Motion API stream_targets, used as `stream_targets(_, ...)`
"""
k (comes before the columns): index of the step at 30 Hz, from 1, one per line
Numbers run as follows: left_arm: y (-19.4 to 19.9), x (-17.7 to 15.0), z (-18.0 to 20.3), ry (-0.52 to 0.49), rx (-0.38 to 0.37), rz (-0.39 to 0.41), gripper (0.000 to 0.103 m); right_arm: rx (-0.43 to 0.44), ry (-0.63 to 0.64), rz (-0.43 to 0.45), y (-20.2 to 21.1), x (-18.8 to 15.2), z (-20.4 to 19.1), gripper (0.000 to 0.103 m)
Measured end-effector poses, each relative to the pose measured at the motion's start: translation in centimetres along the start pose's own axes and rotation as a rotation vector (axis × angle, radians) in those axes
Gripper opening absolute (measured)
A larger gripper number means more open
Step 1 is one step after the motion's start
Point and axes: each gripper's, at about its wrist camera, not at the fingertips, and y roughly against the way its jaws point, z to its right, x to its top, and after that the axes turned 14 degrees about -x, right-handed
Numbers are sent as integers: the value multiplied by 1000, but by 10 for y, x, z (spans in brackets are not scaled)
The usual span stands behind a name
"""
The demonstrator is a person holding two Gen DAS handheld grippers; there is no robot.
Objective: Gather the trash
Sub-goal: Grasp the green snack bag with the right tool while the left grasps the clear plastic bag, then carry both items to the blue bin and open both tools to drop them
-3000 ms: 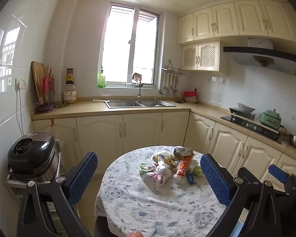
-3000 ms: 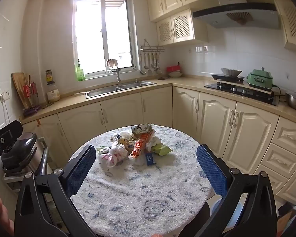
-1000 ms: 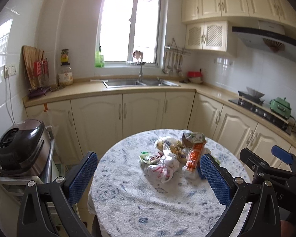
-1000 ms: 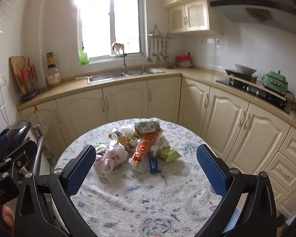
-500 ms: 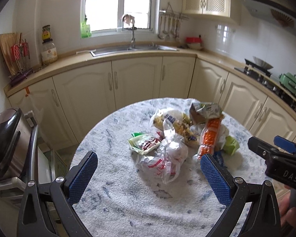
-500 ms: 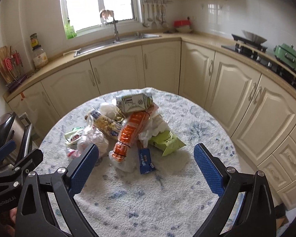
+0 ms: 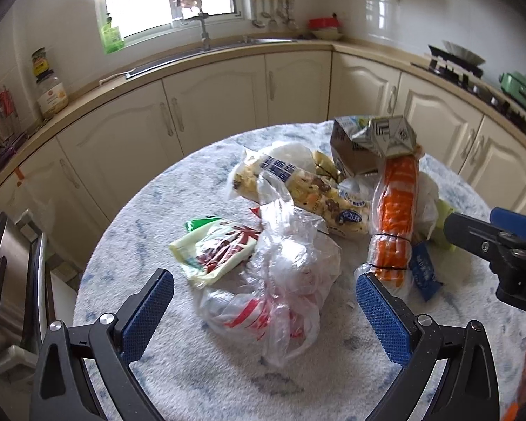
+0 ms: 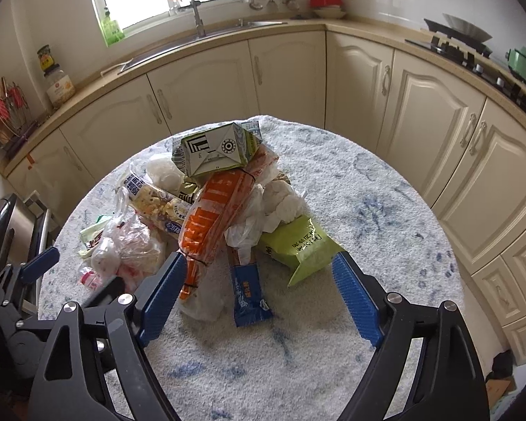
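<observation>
Nearest the right wrist camera, the right gripper has its jaws closing with a small blue snack wrapper and the tail of a long orange plastic package between them, neither pinched yet, probably the first picks. The left gripper hangs spread wide and empty over a crumpled clear plastic bag, likely lined up for it. All the trash is heaped mid-table on the round blue-and-white tablecloth, farther back a flattened grey-green carton. Only the right view shows the lime-green pouch fully; only the left view shows the pale yellow sachet clearly.
</observation>
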Motion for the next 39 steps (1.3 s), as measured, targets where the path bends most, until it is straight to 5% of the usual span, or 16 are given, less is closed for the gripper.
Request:
stream_targets(5, -40, 4, -1, -11, -5, -48, 95, -43, -6, -39, -20, -2, 12, 85)
stream_targets(12, -67, 4, -11, 21, -51, -83, 71, -68, 36, -92, -58, -2, 24, 78)
stream_targets(17, -70, 4, -22, 89, -90, -63, 54, -39, 98, -92, -83, 5, 19, 57)
stream_targets(18, -70, 4, -22, 92, -99, -63, 52, -38, 109, -79, -83, 6, 18, 44)
stream_targets(28, -53, -21, -34, 155, -159, -60, 48, 63, 9, -101, -55, -25, 56, 35)
stream_targets(39, 28, -48, 6, 106, -148, -19, 48, 147, -32, -87, -20, -61, 79, 35)
